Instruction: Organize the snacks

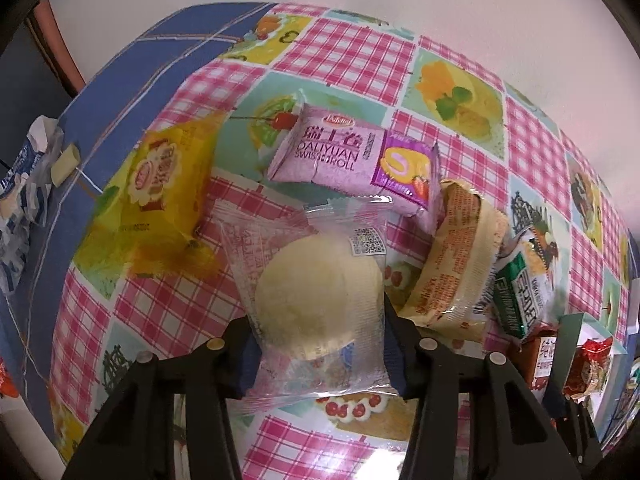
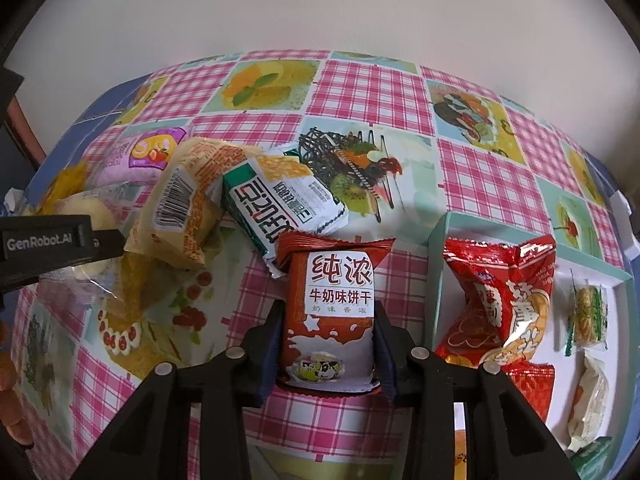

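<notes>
On the fruit-print checked tablecloth (image 1: 352, 52) both grippers have a snack each, so this looks like the grab step of sorting, two at once. The left gripper (image 1: 318, 344) has its jaws clamped on a clear-wrapped pale round bun (image 1: 320, 284), pads pressed into the wrapper on both sides. The right gripper (image 2: 326, 344) is clamped the same way on the red milk biscuit pack (image 2: 334, 312), which lies just left of the white box (image 2: 438, 264).

That box already holds a big red crinkly snack bag (image 2: 500, 304) and a few small wrapped sweets (image 2: 588, 312), so I'd guess that's where everything ends up. Left loose in the pile: a purple Swiss roll pack (image 1: 352, 156), a yellow pack (image 1: 160, 176), a tan cake wrapper (image 2: 184, 208) and a green-and-white pack (image 2: 280, 204) that leans on the tan one.

Next move, I reckon: lift the biscuit pack clear and swing it right over the box wall, dropping it in a free spot. The bun is squishy and its wrapper slippery, so a gentle squeeze and a straight lift seem wise. Can't tell yet if either snack is actually off the table.
</notes>
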`<state>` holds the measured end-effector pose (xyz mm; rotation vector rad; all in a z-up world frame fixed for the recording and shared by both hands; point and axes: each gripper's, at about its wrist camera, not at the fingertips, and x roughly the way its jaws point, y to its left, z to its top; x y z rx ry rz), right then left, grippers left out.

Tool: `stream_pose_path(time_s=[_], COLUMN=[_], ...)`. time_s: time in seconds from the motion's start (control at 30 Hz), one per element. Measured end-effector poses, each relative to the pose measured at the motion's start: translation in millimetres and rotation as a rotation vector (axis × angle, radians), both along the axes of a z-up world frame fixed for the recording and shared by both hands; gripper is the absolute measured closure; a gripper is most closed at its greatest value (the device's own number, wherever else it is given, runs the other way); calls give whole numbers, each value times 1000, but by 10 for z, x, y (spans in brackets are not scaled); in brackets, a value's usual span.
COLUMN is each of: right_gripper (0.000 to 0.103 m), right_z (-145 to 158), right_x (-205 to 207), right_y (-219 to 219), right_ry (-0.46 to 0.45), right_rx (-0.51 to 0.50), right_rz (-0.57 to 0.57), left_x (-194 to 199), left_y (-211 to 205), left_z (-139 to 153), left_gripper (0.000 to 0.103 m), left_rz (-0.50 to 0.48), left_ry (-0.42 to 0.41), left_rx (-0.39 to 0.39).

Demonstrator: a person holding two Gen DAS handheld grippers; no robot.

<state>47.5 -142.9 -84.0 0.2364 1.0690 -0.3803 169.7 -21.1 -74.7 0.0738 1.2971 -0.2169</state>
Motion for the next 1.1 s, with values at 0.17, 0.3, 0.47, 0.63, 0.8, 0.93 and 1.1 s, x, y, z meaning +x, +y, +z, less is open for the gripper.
stream_pose_path(time_s=[0.17,0.3,0.47,0.63,0.8,0.93,1.1], right_gripper=[61,61,61,61,61,61,61], right_z=[127,330,607,786,889,940,994], right_x=[-39,-87,-195,-321,-483,-640,-854], right_y=[-23,-43,-115,-186,-319,-501,-772], right_ry=[-36,-90,-151,-169,-168,-163,-155], right_rx=[14,17,30,20,6,4,4], right_rz=[-10,-22,-63,-107,-162,-222,-311], left_x=[-44,-48,-115,-183,-302,-441,-606], left_y=[39,96,191,199,110,-27,-237], left_z=[223,472,817,1026,1224,1328,1404], left_gripper=[51,51,51,51,51,51,51], left_rz=[3,9,13,5,-31,-73,-124], left_ry=[-40,-87,-143,-188,-229,-244,-262], left_rx=[-20,-44,-85,-118,-142,-171,-178])
